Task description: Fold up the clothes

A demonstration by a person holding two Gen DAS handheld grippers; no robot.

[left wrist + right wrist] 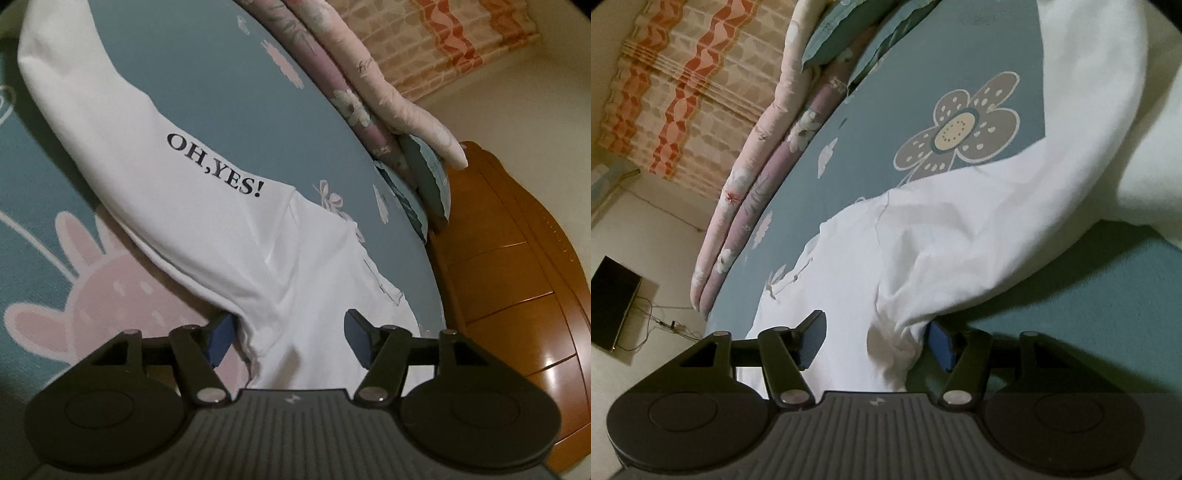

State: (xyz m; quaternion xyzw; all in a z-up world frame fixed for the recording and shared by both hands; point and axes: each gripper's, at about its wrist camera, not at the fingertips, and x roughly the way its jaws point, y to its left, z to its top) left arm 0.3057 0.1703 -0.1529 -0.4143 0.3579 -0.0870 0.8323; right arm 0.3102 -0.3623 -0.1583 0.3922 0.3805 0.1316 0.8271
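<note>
Two sets of fingers [290,341] [877,341] half-wide astride white shirt [229,229] fabric on a blue bedsheet [207,74], pads clear.

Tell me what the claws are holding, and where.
Nothing is gripped: the white T-shirt lies between the open jaws of the left claw and right claw, near its sleeve seams.

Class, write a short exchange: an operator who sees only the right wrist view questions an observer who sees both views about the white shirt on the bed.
Operator: Does the shirt carry any print? I see only plain white.
Observer: Yes. In the left wrist view the white shirt bears black lettering reading OH,YES!
Operator: Where is the other gripper?
Observer: The left gripper is at the shirt's near edge, with fabric between its spread jaws. I cannot tell whether they pinch it.
</note>
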